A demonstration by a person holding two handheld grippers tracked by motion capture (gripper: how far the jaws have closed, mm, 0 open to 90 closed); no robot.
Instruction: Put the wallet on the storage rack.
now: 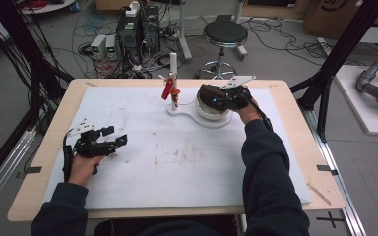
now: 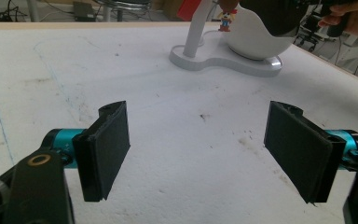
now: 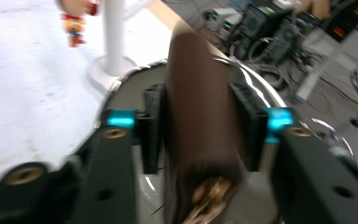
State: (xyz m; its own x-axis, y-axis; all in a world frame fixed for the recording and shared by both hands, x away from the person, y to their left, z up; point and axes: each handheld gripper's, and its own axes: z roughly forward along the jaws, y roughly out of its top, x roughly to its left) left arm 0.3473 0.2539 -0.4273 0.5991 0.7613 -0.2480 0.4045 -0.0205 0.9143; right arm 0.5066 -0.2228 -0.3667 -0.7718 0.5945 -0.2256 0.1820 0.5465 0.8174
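The brown pouch (image 3: 200, 121) sits clamped between the right gripper's (image 3: 200, 126) jaws, held over the white bowl (image 1: 211, 112) at the far side of the table. In the right gripper view it looks like a soft, leathery thing, folded or rolled, with something metallic and gold at its near end, perhaps a zip pull or clasp; the blur makes that hard to be sure of. I'd judge it light and pliable, likely to sag or crumple if pinched at an edge, and smooth enough to slide a little. The grip it has now, across the middle of the body with the flat pads on both broad sides, seems the sensible place.

The bowl rests on a white base (image 2: 223, 63) that also carries a white post (image 1: 173, 64), from which a red tag (image 1: 167, 91) and a small figure (image 2: 227, 19) hang just beside the bowl.

Well apart, near the table's left edge, the left gripper (image 1: 109, 136) rests low over the white mat (image 1: 177, 167), jaws spread wide with nothing between them.
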